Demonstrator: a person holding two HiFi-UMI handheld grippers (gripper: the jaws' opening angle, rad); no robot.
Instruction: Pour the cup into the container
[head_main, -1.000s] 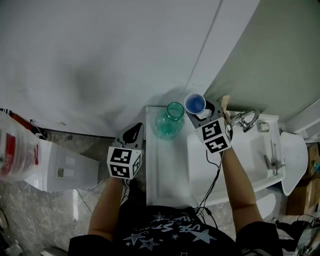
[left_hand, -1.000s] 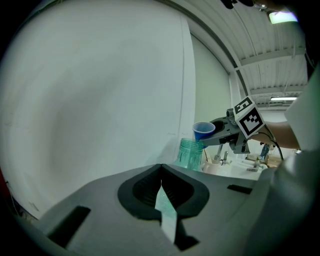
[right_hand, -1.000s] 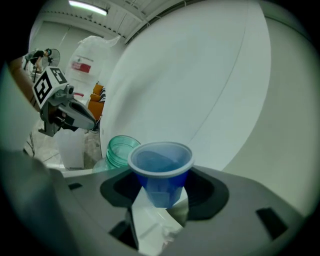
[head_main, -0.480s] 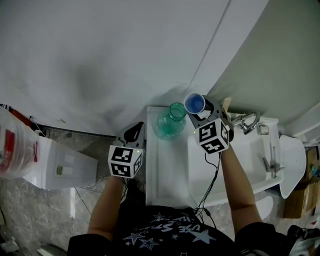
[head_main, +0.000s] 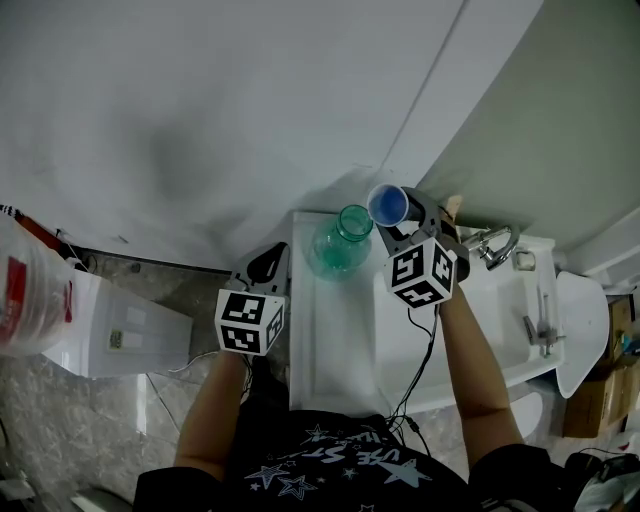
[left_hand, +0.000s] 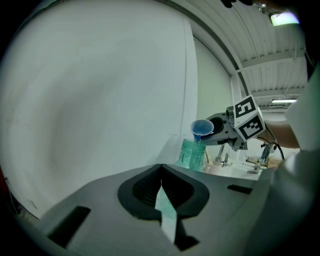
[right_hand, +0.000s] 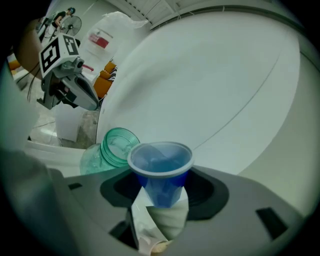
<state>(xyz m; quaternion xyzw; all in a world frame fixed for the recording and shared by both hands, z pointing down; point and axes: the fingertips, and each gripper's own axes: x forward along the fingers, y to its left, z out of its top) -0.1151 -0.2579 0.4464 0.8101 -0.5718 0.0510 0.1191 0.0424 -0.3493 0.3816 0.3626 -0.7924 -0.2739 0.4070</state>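
The cup (head_main: 388, 205) is a thin blue plastic one. I judge it light, soft-walled and easy to crush or let slip, so it is best taken around the lower body with a gentle squeeze, leaving the rim free to pour. The jar (head_main: 340, 240) is clear green, probably stiffer and heavier. It stands on the white desk (head_main: 330, 340) at the person's 12 o'clock, beside the sink (head_main: 500, 300).

The right claw (head_main: 402, 228) grasps the cup in just that way. Its jaws stand wide, and in the right gripper view they press on the cup's (right_hand: 161, 172) lower half, with the rim leaning towards 10 o'clock, where the jar's (right_hand: 112, 147) mouth lies. From above, the cup sits at 2 o'clock of the jar's mouth, close to its edge and raised above it. I cannot tell whether anything is running out yet.

The left claw (head_main: 262, 268) hangs at 8 o'clock of the jar, off the desk. It is clenched on nothing, its jaws meeting in its own view (left_hand: 161, 172).
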